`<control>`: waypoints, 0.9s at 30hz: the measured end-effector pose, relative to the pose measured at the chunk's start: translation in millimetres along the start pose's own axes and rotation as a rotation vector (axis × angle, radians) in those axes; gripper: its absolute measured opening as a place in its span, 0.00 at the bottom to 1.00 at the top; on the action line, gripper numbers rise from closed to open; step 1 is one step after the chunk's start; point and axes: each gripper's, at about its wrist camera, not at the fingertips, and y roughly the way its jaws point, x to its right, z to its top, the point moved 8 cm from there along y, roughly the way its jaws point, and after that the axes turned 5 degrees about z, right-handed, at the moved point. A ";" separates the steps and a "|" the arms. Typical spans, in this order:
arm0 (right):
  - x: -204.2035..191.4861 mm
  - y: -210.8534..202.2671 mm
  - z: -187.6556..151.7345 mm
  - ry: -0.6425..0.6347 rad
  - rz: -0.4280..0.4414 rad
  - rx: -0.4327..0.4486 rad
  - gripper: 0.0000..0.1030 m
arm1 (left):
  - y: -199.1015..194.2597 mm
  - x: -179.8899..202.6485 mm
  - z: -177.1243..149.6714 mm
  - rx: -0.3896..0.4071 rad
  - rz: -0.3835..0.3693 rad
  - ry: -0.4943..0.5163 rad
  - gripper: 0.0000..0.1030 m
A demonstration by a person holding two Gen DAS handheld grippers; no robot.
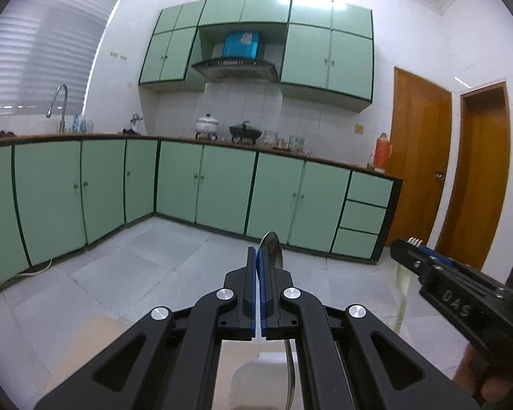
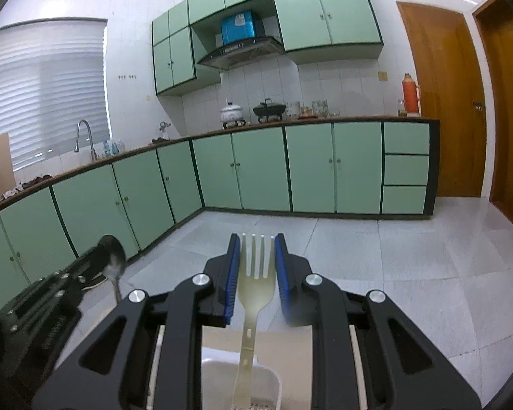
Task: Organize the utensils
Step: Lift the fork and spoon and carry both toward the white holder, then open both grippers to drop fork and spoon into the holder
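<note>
The spoon [image 1: 272, 249] handle is mostly hidden: in the left wrist view only the bowl shows above the pads, with a strip of handle [image 1: 290, 376] visible under the linkage. A white container [image 1: 256, 379] below is cut off by the frame's bottom edge and by the gripper body, so its shape is hard to make out. In the right wrist view the fork's [image 2: 256, 287] handle end also runs out of the frame, over a white tray [image 2: 222, 372] whose far side is hidden.

Both grippers hang above an open tiled floor [image 2: 410, 273], well apart from the green cabinets [image 1: 222, 184] and the wooden door [image 2: 441, 102]. The two grippers sit near each other, side by side.

The left gripper [image 1: 259, 259] is clenched on the spoon, pads pressed together with the bowl standing on edge just past the tips. The right gripper [image 2: 257, 249] grasps the pale plastic fork by its head: the blue pads [image 2: 234, 273] press its two sides, tines pointing forward, level with the fingertips, handle trailing back under the linkage.
</note>
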 end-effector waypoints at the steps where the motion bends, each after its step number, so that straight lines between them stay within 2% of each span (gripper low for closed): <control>1: 0.1 1.6 -3.7 0.005 0.007 -0.011 0.19 | 2.3 -0.9 -4.4 -0.010 0.002 -0.002 0.01; 11: -4.4 8.0 -37.2 0.035 0.033 -0.103 0.21 | 2.7 -4.0 -35.0 -0.078 -0.005 0.004 0.02; 16: -4.7 -2.7 -51.8 0.052 0.039 -0.121 0.24 | -13.7 -12.5 -38.4 -0.085 -0.004 -0.012 0.13; 18: -3.0 -11.5 -56.9 0.060 0.034 -0.121 0.31 | -25.3 -15.3 -37.1 -0.077 0.004 -0.002 0.14; 20: -1.8 -22.9 -60.8 0.065 0.028 -0.117 0.33 | -38.1 -17.7 -35.6 -0.070 0.009 -0.006 0.17; 22: -1.6 -39.1 -65.9 0.066 0.017 -0.108 0.45 | -50.9 -18.5 -36.1 -0.076 0.018 -0.007 0.32; 27: -1.0 -87.8 -95.0 0.069 0.004 -0.145 0.63 | -95.9 -16.5 -57.2 -0.142 0.014 0.035 0.45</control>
